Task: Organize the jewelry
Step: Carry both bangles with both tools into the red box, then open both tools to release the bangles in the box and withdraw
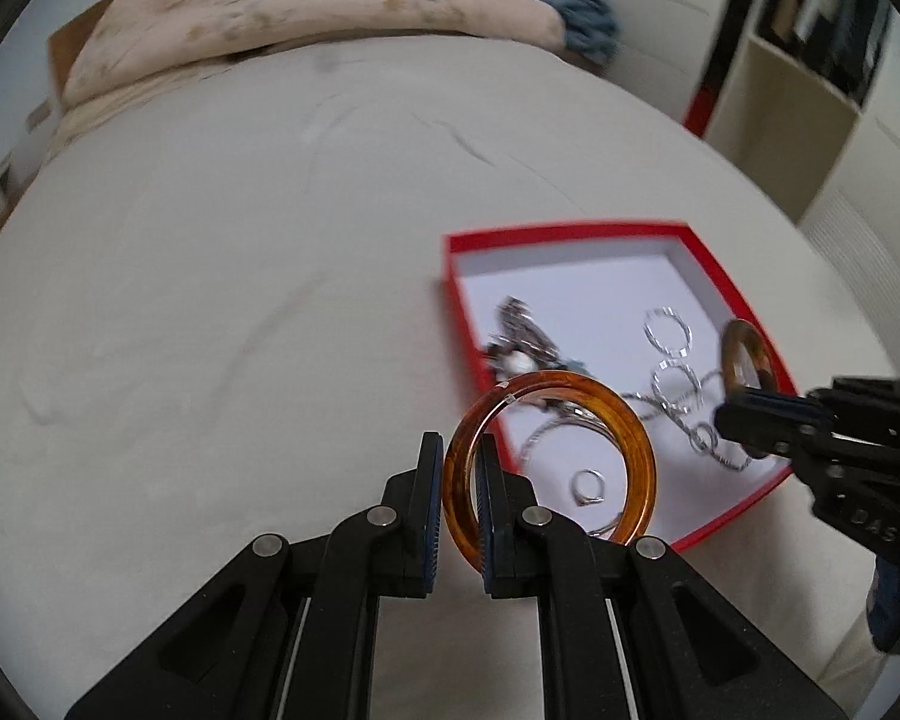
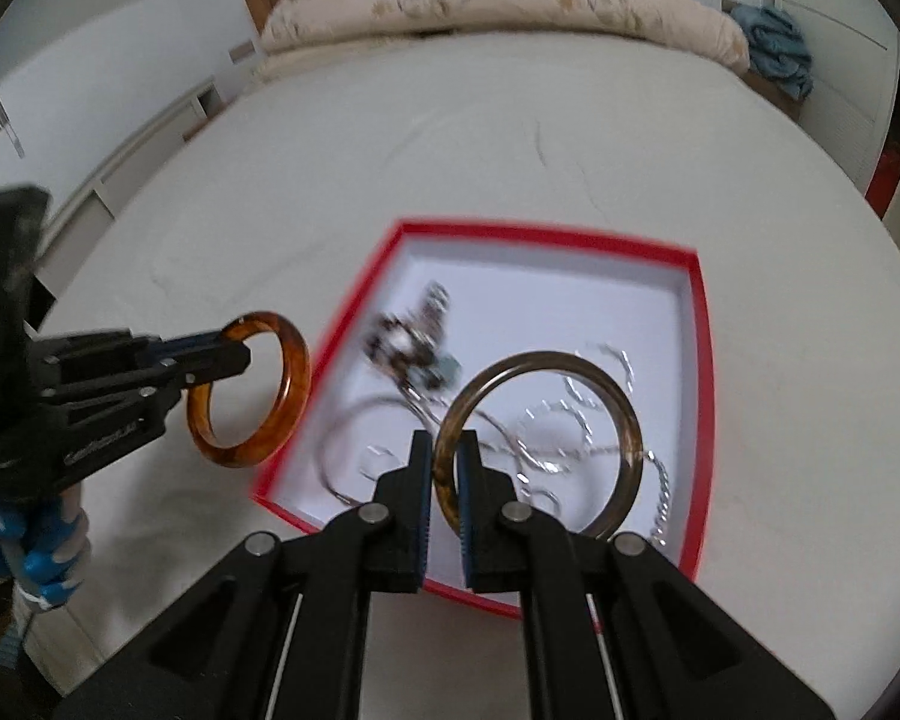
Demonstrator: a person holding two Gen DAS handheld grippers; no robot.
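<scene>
A red box (image 1: 744, 300) with a white inside lies on the bed; it also shows in the right wrist view (image 2: 699, 360). It holds silver chains (image 1: 678, 402), rings and a dark beaded piece (image 2: 417, 339). My left gripper (image 1: 459, 498) is shut on an amber bangle (image 1: 636, 444) and holds it upright above the box's near left edge. It also shows in the right wrist view (image 2: 222, 354) with the amber bangle (image 2: 288, 402). My right gripper (image 2: 444, 480) is shut on a thinner brown bangle (image 2: 624, 414) over the box. It also shows in the left wrist view (image 1: 750, 414) with the brown bangle (image 1: 744, 336).
The white bedsheet (image 1: 240, 300) spreads around the box. A pink folded duvet (image 1: 306, 18) lies at the headboard, with a blue cloth (image 1: 591, 24) beside it. Shelving (image 1: 810, 72) stands to the right of the bed.
</scene>
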